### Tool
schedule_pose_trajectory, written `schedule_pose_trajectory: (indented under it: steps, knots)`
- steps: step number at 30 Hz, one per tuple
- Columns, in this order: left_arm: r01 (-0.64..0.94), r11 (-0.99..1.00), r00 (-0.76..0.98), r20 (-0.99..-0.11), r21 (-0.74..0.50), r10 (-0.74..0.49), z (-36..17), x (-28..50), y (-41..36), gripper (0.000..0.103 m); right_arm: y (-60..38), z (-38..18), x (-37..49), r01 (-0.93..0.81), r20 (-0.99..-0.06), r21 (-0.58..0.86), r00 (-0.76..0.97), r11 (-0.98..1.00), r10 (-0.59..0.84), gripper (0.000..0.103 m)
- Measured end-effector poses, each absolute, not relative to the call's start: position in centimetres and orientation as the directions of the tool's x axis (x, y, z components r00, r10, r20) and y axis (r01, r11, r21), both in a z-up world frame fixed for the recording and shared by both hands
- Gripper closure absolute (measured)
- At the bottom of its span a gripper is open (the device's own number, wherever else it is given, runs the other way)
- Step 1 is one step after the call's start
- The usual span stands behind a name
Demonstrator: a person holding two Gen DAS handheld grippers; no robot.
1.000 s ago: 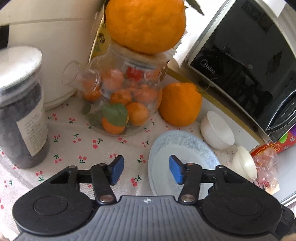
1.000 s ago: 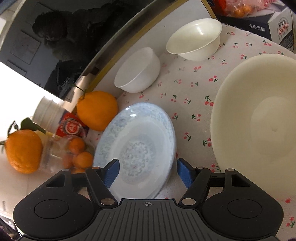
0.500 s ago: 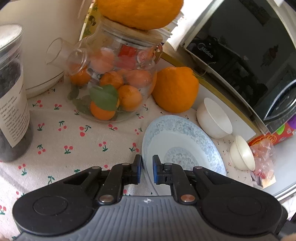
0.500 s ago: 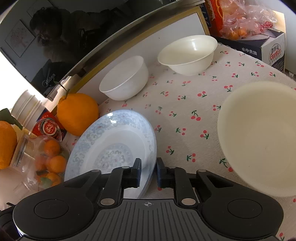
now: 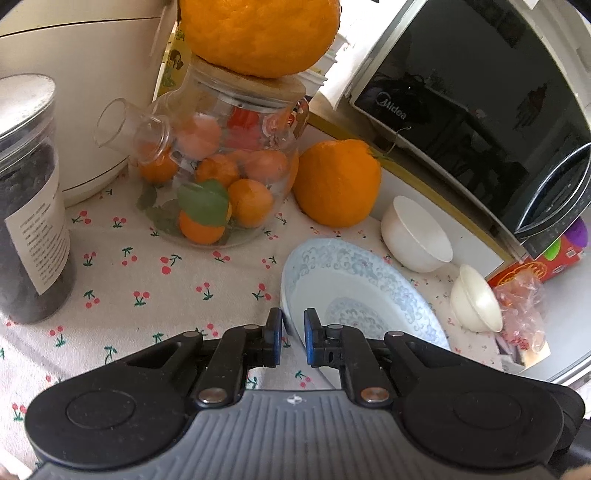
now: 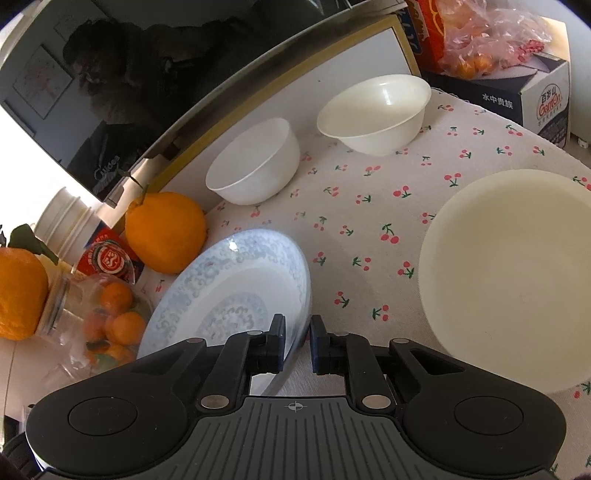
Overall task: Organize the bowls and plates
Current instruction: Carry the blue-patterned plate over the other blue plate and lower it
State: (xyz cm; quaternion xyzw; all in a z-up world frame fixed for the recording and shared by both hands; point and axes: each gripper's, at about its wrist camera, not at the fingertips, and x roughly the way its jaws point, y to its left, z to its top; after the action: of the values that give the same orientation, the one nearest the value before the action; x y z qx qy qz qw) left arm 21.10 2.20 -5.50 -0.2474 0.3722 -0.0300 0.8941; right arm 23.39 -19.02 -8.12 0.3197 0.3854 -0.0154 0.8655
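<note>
So working left to right in the left wrist view: a dark-filled jar [image 5: 27,199] at the far left, then a glass teapot [image 5: 218,173] stuffed with little oranges, with a big orange [image 5: 258,33] sitting on its lid, and another large orange [image 5: 338,182] just beside it on the cherry-print tablecloth [image 5: 122,280]. Next comes the blue-patterned plate [image 5: 354,291], and the left gripper [image 5: 292,336] has its blue pads pinched on the plate's near-left rim. Past that, a small white bowl [image 5: 417,234] sits close to the black microwave [image 5: 480,110], and a cream bowl [image 5: 474,304] is further right. In the right wrist view the same plate [image 6: 229,295] is tilted, with its right side raised off the cloth, and the right gripper [image 6: 297,341] is closed on its right edge, so both tongs are gripping the one plate from opposite sides. Behind it are the white bowl [image 6: 255,173] and the cream bowl [image 6: 375,112], and a big cream plate [image 6: 517,280] lies flat at the far right, apart from the blue one.
</note>
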Motion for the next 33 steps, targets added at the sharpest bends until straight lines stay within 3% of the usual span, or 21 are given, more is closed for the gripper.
schedule_pose_trajectory:
  steps: [14,33]
  knots:
    - [-0.123,0.853,0.747,-0.613,-0.508,-0.257,-3.4,18.4,2.5,0.092,-19.6,-4.9,21.2,0.208,-0.652,0.529,0.72,0.823,0.237,0.088]
    - [-0.059,0.891,0.727,-0.632,-0.45,-0.271,-1.2,13.7,3.3,0.092,-19.8,-3.2,15.4,0.173,-0.692,0.537,0.65,0.826,0.314,0.085]
